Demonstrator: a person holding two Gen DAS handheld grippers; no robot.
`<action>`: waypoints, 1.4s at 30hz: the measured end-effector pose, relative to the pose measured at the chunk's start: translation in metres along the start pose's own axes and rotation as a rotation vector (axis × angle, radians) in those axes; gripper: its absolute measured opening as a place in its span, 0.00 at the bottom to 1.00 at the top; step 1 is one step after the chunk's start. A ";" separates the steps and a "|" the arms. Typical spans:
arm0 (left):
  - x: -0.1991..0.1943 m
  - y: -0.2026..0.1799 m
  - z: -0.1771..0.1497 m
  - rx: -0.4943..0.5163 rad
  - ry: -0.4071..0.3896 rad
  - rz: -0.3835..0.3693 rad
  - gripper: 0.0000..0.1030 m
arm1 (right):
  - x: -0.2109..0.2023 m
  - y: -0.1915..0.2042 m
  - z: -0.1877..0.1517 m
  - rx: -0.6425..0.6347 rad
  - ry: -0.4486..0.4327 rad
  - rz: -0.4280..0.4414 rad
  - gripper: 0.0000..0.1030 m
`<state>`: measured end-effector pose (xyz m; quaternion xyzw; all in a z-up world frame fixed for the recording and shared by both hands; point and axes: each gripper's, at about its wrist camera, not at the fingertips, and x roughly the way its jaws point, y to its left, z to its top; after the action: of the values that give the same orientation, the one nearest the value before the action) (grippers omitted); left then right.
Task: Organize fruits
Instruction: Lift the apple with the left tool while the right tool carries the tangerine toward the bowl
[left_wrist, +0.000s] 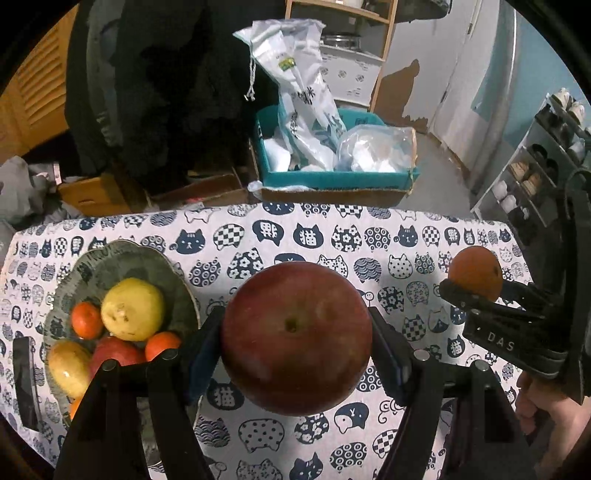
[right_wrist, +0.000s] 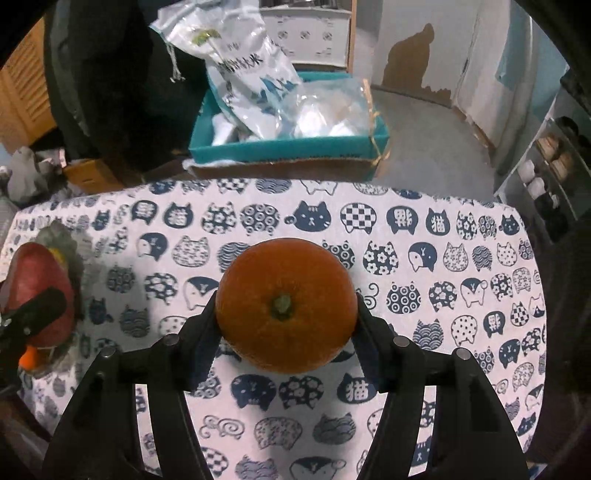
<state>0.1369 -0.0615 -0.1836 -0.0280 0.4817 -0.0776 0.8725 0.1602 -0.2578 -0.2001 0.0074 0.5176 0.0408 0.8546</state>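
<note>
Gripping a red apple (left_wrist: 295, 338) in my left tongs (left_wrist: 297, 354), I am holding it clear above the desk (left_wrist: 369, 236), beside the fruit plate (left_wrist: 66, 284). My right tongs (right_wrist: 286, 321) are clamping an orange (right_wrist: 286, 304), likewise above the patterned cloth.

Cat-print cloth (right_wrist: 406, 258) spread over the tabletop. Beyond its far edge, teal cardboard box (left_wrist: 332, 179) on the floor, stuffed with white printed bag (left_wrist: 303, 99) and clear plastic bag (left_wrist: 376, 147). Right of the box, shoe rack (left_wrist: 535, 166). Left of it, dark hanging coat (left_wrist: 147, 92).
</note>
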 end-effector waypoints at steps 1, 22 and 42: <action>-0.004 0.002 0.000 -0.002 -0.006 0.001 0.73 | -0.005 0.003 -0.001 -0.005 -0.007 0.003 0.63; -0.078 0.049 -0.008 -0.031 -0.119 0.060 0.73 | -0.074 0.078 0.007 -0.123 -0.118 0.087 0.63; -0.096 0.138 -0.023 -0.161 -0.138 0.150 0.73 | -0.072 0.175 0.022 -0.256 -0.132 0.180 0.63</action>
<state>0.0825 0.0905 -0.1326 -0.0670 0.4260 0.0287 0.9018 0.1355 -0.0884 -0.1167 -0.0526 0.4482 0.1824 0.8736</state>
